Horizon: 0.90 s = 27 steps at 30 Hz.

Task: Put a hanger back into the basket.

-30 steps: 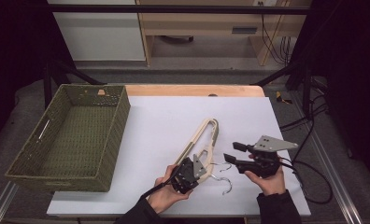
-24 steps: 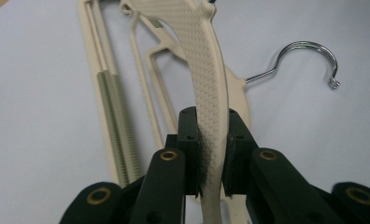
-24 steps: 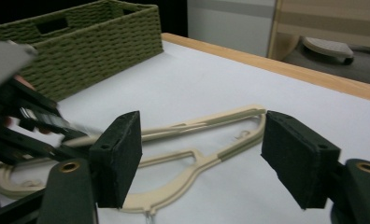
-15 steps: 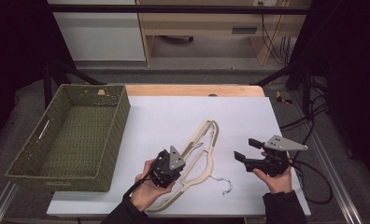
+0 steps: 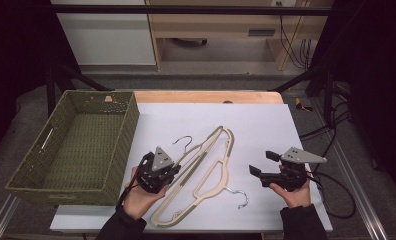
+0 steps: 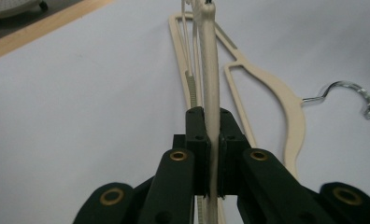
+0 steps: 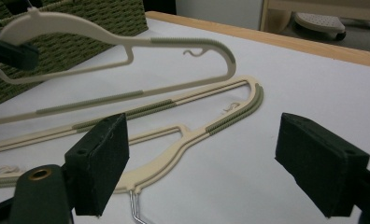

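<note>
Two beige plastic hangers with metal hooks are on the white table. My left gripper point(image 5: 157, 174) point(image 6: 212, 122) is shut on the bar of the first hanger point(image 5: 201, 150) point(image 6: 210, 65) point(image 7: 127, 44) and holds it a little above the table. The second hanger point(image 5: 221, 172) point(image 6: 290, 109) point(image 7: 197, 130) lies flat beneath it, its hook point(image 5: 241, 197) towards the front. To the right, my right gripper point(image 5: 263, 163) point(image 7: 202, 163) points at the hangers; its jaws have just been opening and stand wide with nothing between them.
A green woven basket point(image 5: 131, 125) stands on the left side of the table, close to my left hand. A wooden strip point(image 5: 206, 96) runs along the table's far edge. Cables point(image 5: 331, 195) trail off the right side.
My left gripper has carried its hanger to the left and slightly up, away from the other hanger. The right gripper's jaws have opened wider and the hand has drawn back a little to the right.
</note>
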Each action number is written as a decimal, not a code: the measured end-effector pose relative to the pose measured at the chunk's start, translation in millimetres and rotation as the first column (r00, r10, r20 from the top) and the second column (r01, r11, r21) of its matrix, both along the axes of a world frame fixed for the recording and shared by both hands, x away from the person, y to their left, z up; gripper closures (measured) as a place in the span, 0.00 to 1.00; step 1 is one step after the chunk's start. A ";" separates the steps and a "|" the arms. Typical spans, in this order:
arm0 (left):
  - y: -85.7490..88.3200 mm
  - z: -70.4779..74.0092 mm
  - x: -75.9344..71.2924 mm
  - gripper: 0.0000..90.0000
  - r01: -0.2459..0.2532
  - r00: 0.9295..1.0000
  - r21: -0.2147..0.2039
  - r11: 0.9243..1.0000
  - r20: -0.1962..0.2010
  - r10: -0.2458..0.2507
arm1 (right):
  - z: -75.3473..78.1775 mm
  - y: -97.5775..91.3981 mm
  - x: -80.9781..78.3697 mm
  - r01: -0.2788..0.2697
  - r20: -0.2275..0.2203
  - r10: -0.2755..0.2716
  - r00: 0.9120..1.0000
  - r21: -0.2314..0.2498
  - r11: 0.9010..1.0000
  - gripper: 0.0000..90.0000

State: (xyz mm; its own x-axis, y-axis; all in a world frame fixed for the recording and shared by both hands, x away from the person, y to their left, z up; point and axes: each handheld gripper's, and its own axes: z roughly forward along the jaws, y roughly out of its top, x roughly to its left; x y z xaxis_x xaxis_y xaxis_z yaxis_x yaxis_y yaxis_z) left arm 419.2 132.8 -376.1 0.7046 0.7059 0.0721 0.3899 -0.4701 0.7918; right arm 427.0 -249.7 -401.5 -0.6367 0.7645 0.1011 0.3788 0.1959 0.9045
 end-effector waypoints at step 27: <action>72.5 81.9 -28.1 0.95 0.029 0.990 -0.125 0.992 0.138 -0.011 | 1.0 -2.6 -3.8 0.033 0.018 -0.033 0.999 0.032 0.999 0.07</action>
State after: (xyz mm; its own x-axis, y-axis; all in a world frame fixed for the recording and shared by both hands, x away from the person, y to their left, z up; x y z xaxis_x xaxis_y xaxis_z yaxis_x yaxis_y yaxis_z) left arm 391.0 205.3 -294.3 0.7084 0.7012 0.0803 0.2649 -0.3697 0.8906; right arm 423.3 -252.3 -400.4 -0.6132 0.7817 0.1140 0.3680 0.1549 0.9168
